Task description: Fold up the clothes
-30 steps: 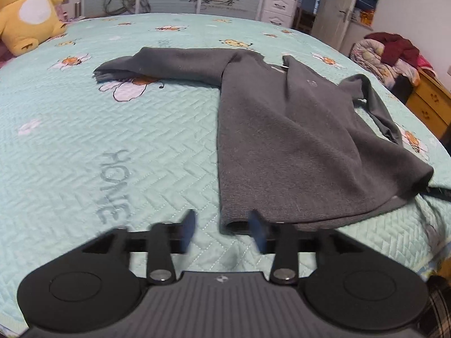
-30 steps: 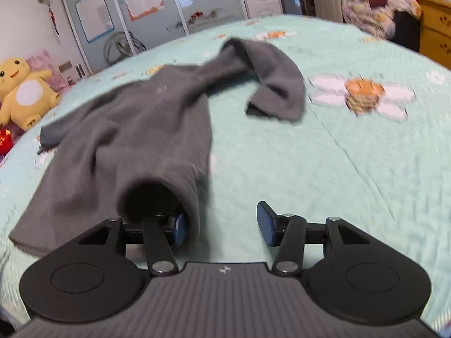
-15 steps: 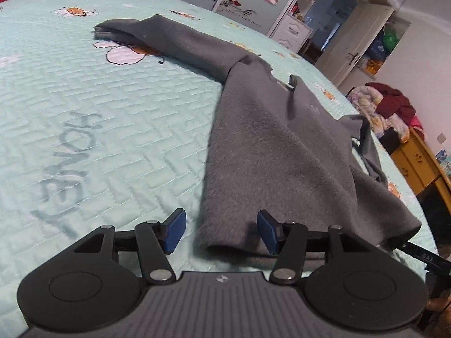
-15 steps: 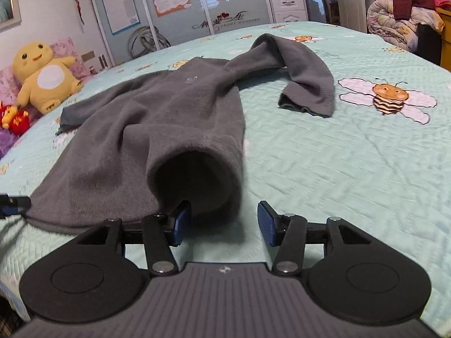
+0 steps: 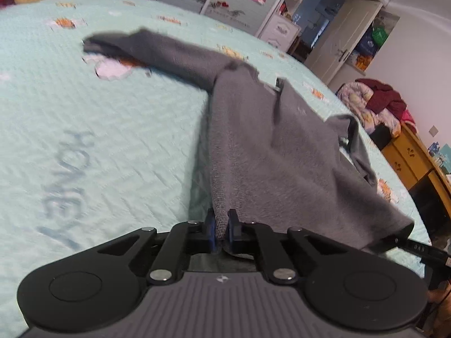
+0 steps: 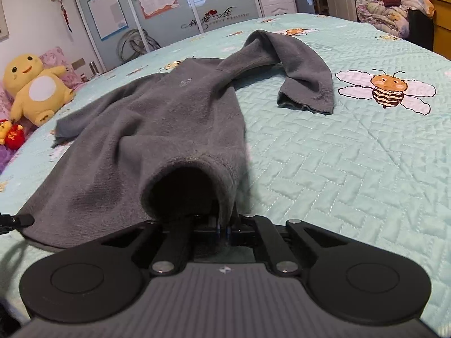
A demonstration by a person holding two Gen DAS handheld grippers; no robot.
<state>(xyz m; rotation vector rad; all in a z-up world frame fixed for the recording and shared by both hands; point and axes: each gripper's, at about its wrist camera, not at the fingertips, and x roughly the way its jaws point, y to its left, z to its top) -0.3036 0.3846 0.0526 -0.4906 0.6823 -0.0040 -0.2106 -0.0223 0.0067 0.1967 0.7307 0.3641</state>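
A dark grey sweater (image 5: 282,146) lies spread on a mint quilted bed, collar far from me, one sleeve (image 5: 157,50) stretched to the far left. My left gripper (image 5: 221,225) is shut on the sweater's hem at its left corner. In the right wrist view the sweater (image 6: 169,118) has its other sleeve (image 6: 304,76) bent to the right. My right gripper (image 6: 224,229) is shut on the hem at the right corner, where the hem gapes open in a dark tunnel.
The bed (image 5: 98,129) carries bee prints (image 6: 386,90) and the word HONEY. A yellow plush toy (image 6: 36,90) sits at the bed's far side. A pile of bedding (image 5: 375,107) and a wooden dresser (image 5: 417,163) stand to the right.
Both grippers went from open around the hem to shut on it. The left corner of the hem is now lifted slightly off the bed.
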